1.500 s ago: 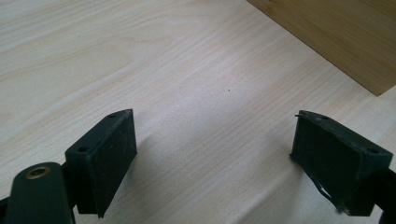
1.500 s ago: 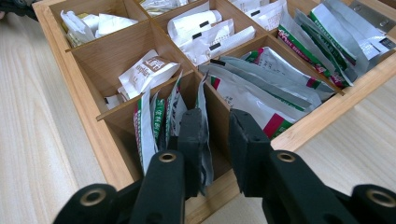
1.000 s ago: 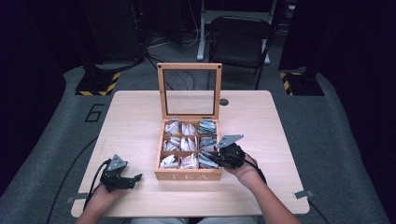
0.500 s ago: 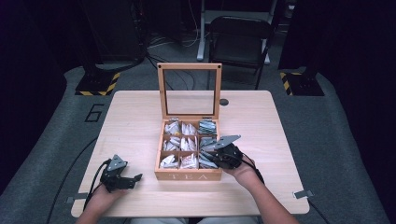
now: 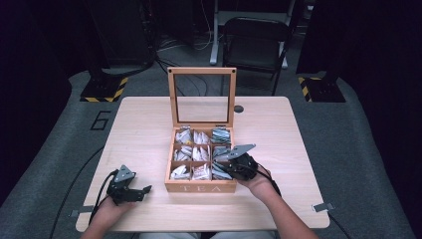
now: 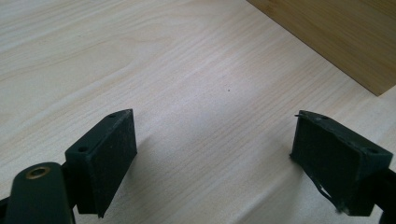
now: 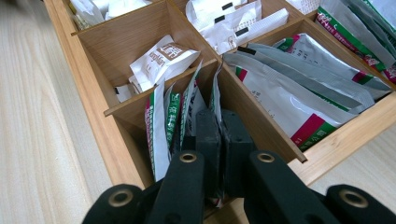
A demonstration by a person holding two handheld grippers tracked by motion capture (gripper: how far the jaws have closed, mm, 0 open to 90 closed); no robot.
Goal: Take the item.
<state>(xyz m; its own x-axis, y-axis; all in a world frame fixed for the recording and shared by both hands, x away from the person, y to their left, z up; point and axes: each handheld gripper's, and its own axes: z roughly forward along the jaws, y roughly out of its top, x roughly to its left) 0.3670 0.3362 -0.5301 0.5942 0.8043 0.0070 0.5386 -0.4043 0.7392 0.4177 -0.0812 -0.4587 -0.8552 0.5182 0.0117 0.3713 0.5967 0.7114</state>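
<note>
Sachets (image 7: 161,121) stand on edge in the box's (image 5: 199,187) front right compartment, where the right tool (image 7: 219,140) has its jaws pressed together; whether a sachet is caught between them cannot be told. The right gripper view reads the packets: green-and-white ones beside the jaws, silver ones with red and green corners (image 7: 299,93) in the compartment at right of frame, a white one with a brown label (image 7: 161,60) above. The high view shows the whole layout instead: box at frame centre on the worktop (image 5: 278,129), glass lid (image 5: 201,94) upright, nine compartments filled. The left tool (image 5: 130,188), lower left of that frame, lies spread on bare wood; the left gripper view shows the box wall (image 6: 336,42) at upper right.
</note>
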